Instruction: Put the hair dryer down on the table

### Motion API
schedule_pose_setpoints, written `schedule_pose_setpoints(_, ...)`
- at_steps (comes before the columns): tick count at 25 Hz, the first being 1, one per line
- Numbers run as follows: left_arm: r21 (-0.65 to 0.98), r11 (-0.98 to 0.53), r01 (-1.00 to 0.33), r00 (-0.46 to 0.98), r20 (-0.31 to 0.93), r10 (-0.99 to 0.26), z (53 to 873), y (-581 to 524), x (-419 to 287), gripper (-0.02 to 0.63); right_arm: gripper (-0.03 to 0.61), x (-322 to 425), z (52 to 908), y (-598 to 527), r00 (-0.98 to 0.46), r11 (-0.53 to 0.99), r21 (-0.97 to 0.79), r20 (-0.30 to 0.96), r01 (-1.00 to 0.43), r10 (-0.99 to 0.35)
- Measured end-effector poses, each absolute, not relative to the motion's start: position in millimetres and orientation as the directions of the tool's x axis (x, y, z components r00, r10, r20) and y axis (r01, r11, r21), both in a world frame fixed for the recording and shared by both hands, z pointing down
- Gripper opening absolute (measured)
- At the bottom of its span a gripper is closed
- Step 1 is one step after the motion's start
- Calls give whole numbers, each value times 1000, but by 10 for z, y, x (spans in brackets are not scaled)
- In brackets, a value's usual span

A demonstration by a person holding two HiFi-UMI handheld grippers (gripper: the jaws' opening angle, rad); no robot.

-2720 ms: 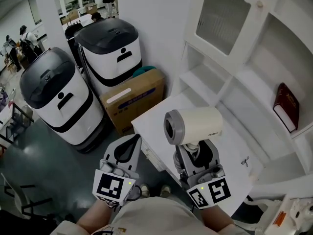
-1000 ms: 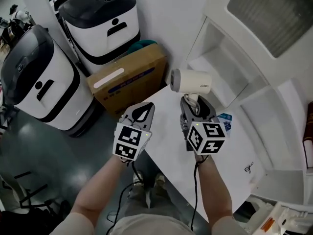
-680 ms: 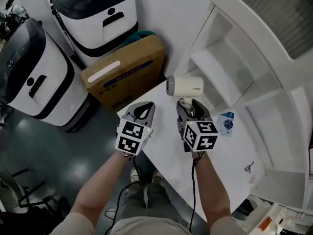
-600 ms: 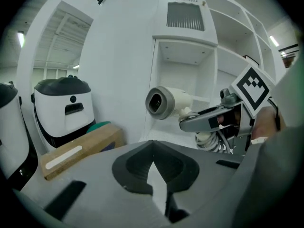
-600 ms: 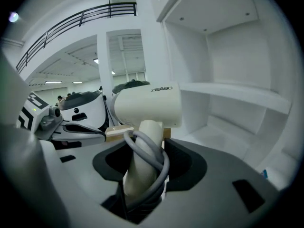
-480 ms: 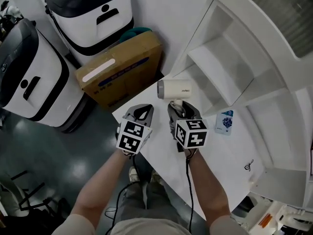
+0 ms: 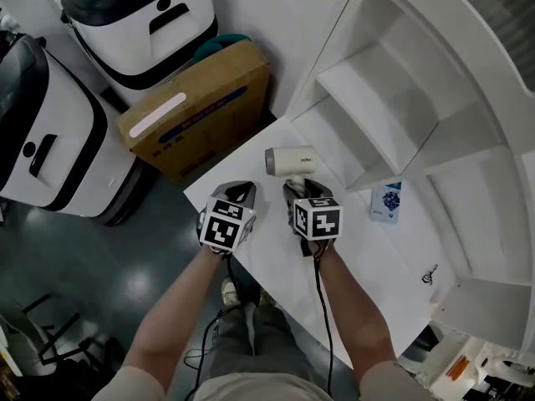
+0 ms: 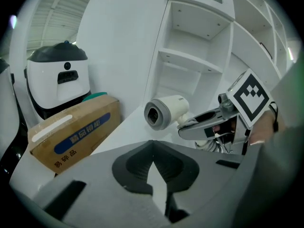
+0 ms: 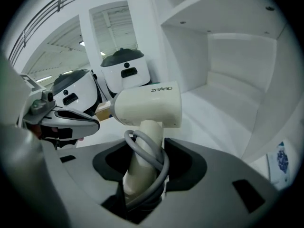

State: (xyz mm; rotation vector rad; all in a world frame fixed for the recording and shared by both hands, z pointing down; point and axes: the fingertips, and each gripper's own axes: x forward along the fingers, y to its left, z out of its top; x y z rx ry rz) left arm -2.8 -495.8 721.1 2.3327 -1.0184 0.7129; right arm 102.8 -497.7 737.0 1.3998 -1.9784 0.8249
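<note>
A cream hair dryer (image 7: 290, 160) with a grey nozzle end stands handle-down over the far left part of the white table (image 7: 368, 257). My right gripper (image 7: 301, 194) is shut on its handle, where a grey cord is wound round (image 9: 149, 160). The barrel (image 9: 149, 106) points left, level. Whether the dryer touches the table is not visible. My left gripper (image 7: 236, 194) hovers just left of it over the table's edge, shut and with nothing in it. The left gripper view shows the dryer (image 8: 166, 111) and the right gripper (image 8: 204, 122) ahead.
A white shelf unit (image 7: 401, 98) stands along the table's far and right side. A blue-and-white packet (image 7: 385, 201) lies right of the dryer. On the floor to the left are a cardboard box (image 7: 196, 111) and two white-and-black machines (image 7: 142, 15).
Both grippers have moved forward and down, away from the head camera, and the hair dryer has come lower over the table. The right grip on the handle is unchanged.
</note>
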Motion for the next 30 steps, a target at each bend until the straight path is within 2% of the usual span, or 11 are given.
schedule_pose_setpoints(15,348,-551,-758,621,644,-447,7347,-4826,84,12,202,1248,7715,-4950,-220,177,-148,826,-973,-518)
schedule_pose_setpoints(19,356,-550,-756,625,643,-443,7317,-4790,106,12,206,1247,7729,-4956,-243,205,-158,826,-966,-508)
schedule_pose_setpoints(30,342,-557,-757,630,608,-483,6902,-4741,79,12,224,1330,7238,-4897,-235,216,-130,773,-968,-589)
